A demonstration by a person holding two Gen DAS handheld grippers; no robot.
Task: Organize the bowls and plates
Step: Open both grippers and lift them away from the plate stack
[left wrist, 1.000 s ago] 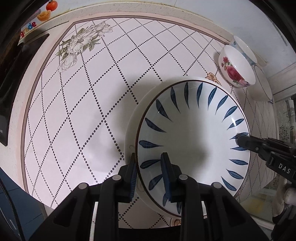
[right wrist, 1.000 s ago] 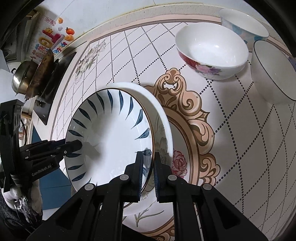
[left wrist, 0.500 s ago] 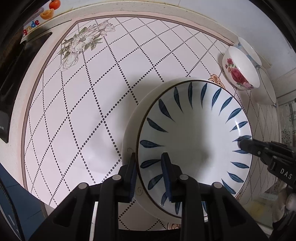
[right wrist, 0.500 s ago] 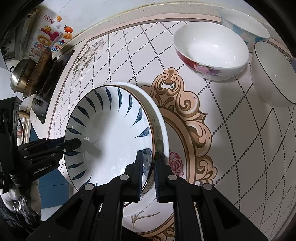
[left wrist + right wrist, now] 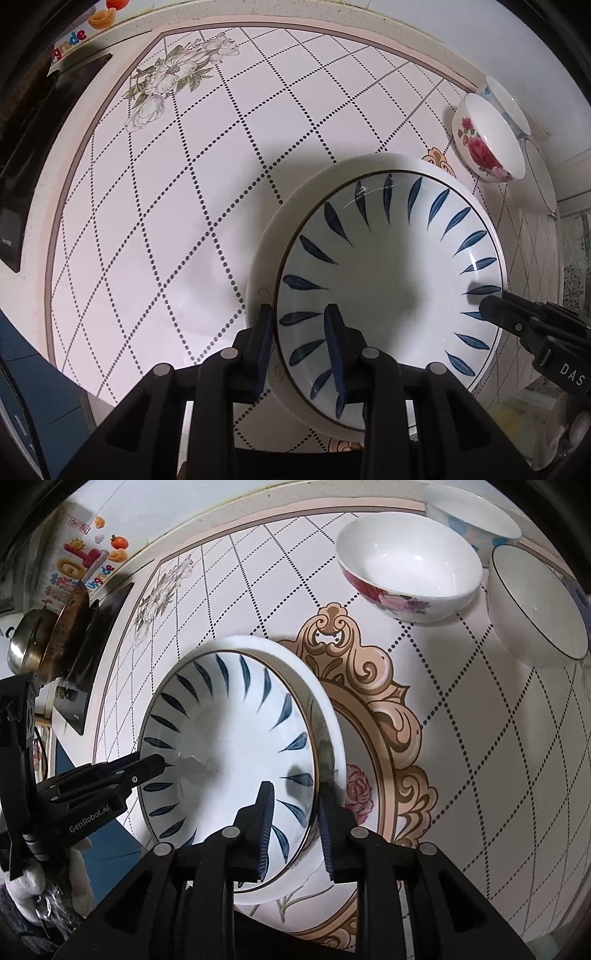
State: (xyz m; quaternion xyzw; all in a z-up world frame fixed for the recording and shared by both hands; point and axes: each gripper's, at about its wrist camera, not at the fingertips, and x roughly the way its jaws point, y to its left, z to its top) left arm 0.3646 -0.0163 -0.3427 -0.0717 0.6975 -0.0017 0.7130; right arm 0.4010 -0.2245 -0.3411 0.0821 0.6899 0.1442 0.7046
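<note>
A white plate with blue leaf marks (image 5: 388, 288) (image 5: 229, 746) lies inside a larger white plate (image 5: 266, 258) (image 5: 325, 701) on the patterned tabletop. My left gripper (image 5: 298, 332) points straight down and straddles the blue plate's left rim. Its pads still look pressed on the rim as the jaws start opening. My right gripper (image 5: 295, 812) straddles the opposite rim. Its jaws are opening, and a gap shows beside the rim between them. Each gripper's tip shows in the other wrist view, the right gripper (image 5: 491, 308) and the left gripper (image 5: 155, 766).
A rose-painted bowl (image 5: 406, 565) (image 5: 484, 147) stands at the far right. Beside it are a dark-rimmed white bowl (image 5: 535, 609) and a pale blue-patterned bowl (image 5: 472, 509). A black hob (image 5: 22, 177) and a metal pot (image 5: 22, 642) flank the left edge.
The right gripper's jaws have spread apart around the blue plate's rim. The left gripper's jaws look about the same. Neither hand has shifted.
</note>
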